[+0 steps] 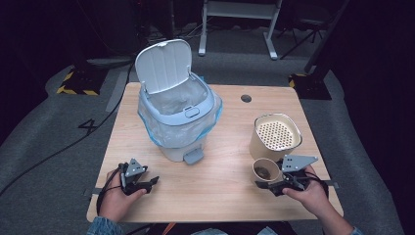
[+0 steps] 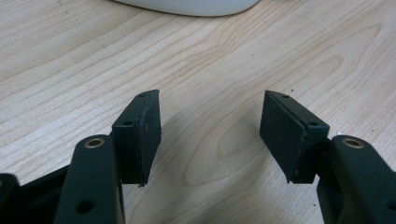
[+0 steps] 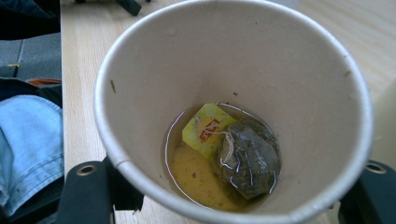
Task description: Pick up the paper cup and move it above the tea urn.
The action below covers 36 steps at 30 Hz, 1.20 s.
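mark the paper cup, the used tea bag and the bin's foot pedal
beige paper cup (image 3: 289, 60), right gripper view, inner wall
wet dark used tea bag (image 3: 250, 161), right gripper view, middle of the pouch
grey-blue plastic foot pedal (image 1: 194, 156), high view, pedal's top face

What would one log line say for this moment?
right gripper: shut on paper cup, used tea bag inside | left gripper: open, empty | bin: lid up

A broad strip of bare desk (image 1: 215, 181) is left open between the two hands, while the far left is blocked by the lidded bin (image 1: 177, 115) and the right by the perforated container (image 1: 275, 135) standing just beside the paper cup (image 1: 265, 171).
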Each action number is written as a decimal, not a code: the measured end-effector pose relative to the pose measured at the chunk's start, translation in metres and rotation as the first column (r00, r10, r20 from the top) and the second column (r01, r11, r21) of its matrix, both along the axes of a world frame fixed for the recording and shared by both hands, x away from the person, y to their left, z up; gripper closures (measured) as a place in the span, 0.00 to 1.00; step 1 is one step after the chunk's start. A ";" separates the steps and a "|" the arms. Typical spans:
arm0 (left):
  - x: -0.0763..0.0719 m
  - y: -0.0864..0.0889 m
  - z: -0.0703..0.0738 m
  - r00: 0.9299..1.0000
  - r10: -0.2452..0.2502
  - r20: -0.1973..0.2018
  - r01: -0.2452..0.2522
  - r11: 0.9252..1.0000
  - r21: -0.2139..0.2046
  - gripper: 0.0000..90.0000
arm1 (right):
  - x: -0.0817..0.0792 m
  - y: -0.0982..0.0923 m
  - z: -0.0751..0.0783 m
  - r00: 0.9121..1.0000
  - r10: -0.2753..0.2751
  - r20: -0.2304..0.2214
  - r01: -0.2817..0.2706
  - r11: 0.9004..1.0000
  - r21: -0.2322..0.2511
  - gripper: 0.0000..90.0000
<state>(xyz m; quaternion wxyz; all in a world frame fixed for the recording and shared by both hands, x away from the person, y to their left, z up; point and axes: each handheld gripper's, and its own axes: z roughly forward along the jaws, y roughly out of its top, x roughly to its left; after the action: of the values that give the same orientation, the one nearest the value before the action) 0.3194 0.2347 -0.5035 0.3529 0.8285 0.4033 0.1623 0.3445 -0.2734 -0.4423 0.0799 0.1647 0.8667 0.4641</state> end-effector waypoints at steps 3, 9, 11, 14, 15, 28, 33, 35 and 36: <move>0.000 0.000 0.000 1.000 0.000 0.000 0.000 1.000 0.000 0.43 | 0.001 -0.002 0.009 1.000 -0.004 0.007 0.004 1.000 0.000 0.36; 0.000 0.000 0.000 1.000 0.000 0.000 0.000 1.000 0.000 0.43 | 0.005 -0.008 0.029 1.000 -0.021 -0.001 0.021 1.000 0.020 0.36; 0.000 0.000 0.000 1.000 -0.002 -0.003 0.002 1.000 -0.001 0.43 | 0.007 -0.010 0.036 1.000 -0.025 -0.012 0.026 0.999 0.022 0.36; 0.000 0.000 0.000 1.000 -0.001 -0.003 0.001 1.000 0.002 0.43 | 0.010 -0.014 0.046 0.999 -0.038 -0.018 0.039 0.999 0.023 0.36; 0.000 0.000 0.000 1.000 -0.002 -0.003 0.002 1.000 0.002 0.43 | 0.012 -0.016 0.051 0.999 -0.042 -0.015 0.043 0.999 0.024 0.36; -0.001 0.000 0.000 1.000 -0.002 -0.005 0.002 1.000 -0.002 0.43 | 0.045 -0.036 0.092 0.992 -0.121 0.023 0.120 0.992 0.029 0.36; -0.001 0.000 0.000 1.000 -0.004 -0.005 0.004 1.000 -0.002 0.43 | 0.063 -0.043 0.099 0.986 -0.158 0.042 0.158 0.987 0.009 0.36; -0.001 0.000 0.000 1.000 -0.004 -0.005 0.004 1.000 -0.002 0.43 | 0.070 -0.046 0.101 0.984 -0.175 0.041 0.175 0.985 0.005 0.36; -0.001 0.000 0.000 1.000 -0.003 -0.005 0.003 1.000 -0.002 0.43 | 0.073 -0.047 0.101 0.983 -0.181 0.040 0.181 0.984 0.003 0.36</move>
<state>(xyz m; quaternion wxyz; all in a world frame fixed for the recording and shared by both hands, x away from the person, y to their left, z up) 0.3185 0.2350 -0.5036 0.3532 0.8292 0.4029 0.1592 0.4175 -0.3205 -0.3412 0.1392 0.2332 0.8465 0.4579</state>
